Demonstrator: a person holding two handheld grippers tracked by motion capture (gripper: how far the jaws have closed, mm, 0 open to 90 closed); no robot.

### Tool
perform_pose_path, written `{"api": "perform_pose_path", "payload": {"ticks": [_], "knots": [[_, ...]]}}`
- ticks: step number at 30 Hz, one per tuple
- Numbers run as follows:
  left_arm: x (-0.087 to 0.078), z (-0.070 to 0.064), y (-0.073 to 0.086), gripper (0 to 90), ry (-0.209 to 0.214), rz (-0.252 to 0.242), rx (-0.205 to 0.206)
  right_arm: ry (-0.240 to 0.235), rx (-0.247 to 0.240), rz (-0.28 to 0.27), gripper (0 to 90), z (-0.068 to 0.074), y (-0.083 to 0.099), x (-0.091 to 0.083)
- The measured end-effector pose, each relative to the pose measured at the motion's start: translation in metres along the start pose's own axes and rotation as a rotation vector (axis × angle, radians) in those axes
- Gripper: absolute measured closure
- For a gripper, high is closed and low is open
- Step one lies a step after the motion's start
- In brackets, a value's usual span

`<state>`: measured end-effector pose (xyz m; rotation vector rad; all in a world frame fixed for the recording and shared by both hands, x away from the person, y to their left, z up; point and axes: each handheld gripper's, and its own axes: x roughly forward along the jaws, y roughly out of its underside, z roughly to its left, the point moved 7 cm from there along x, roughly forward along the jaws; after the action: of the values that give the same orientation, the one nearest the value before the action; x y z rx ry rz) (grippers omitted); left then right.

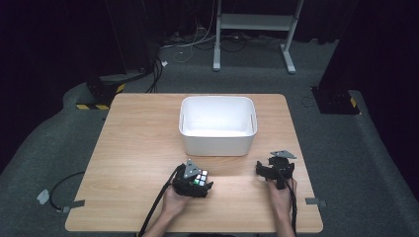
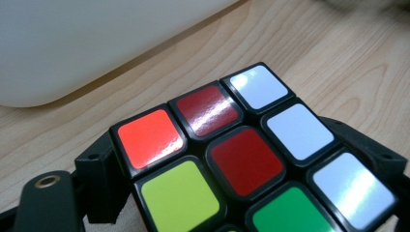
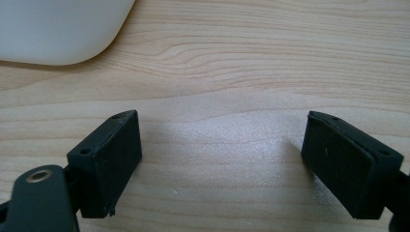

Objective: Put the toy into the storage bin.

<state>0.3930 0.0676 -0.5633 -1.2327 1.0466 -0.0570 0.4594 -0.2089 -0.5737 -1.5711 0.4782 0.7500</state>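
Left gripper (image 1: 197,183) jaws clamp Rubik's cube (image 2: 251,159); right gripper (image 1: 271,173) jaws wide, empty; transfer into far white bin (image 1: 217,140) pending.

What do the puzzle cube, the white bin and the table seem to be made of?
The puzzle cube looks like black plastic with glossy coloured stickers, since light glints on the red squares. It sits between the jaws of the left claw. The white bin seems to be smooth matte plastic, with rounded corners and even colour. The table shows pale wood grain; it may be wood or laminate.
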Motion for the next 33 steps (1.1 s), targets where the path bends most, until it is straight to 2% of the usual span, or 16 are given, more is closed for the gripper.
{"api": "perform_pose_path", "payload": {"ticks": [9,12,15,22,26,29,33], "knots": [[-0.007,-0.001,-0.004,15.3,0.001,0.000,0.020,0.000,0.001,0.001,14.1,0.000,0.000,0.000],[-0.009,-0.002,-0.006,15.3,0.005,-0.007,0.010,-0.002,-0.001,0.000,14.1,0.001,0.000,0.000],[-0.010,-0.003,-0.008,15.3,0.011,-0.007,0.016,-0.003,-0.001,0.000,14.1,0.001,0.000,0.000],[-0.014,-0.004,-0.006,15.3,0.015,0.019,0.031,-0.003,-0.001,0.000,14.1,0.001,0.000,0.000],[-0.017,-0.002,-0.007,15.3,0.024,0.013,0.000,-0.003,-0.001,0.000,14.1,0.001,0.000,0.000],[-0.019,-0.002,-0.008,15.3,0.026,0.011,0.004,-0.003,-0.002,0.000,14.2,0.001,0.000,0.000],[-0.022,-0.001,-0.009,15.3,0.035,0.004,-0.018,-0.003,-0.001,0.000,14.1,0.001,0.000,0.000]]}}
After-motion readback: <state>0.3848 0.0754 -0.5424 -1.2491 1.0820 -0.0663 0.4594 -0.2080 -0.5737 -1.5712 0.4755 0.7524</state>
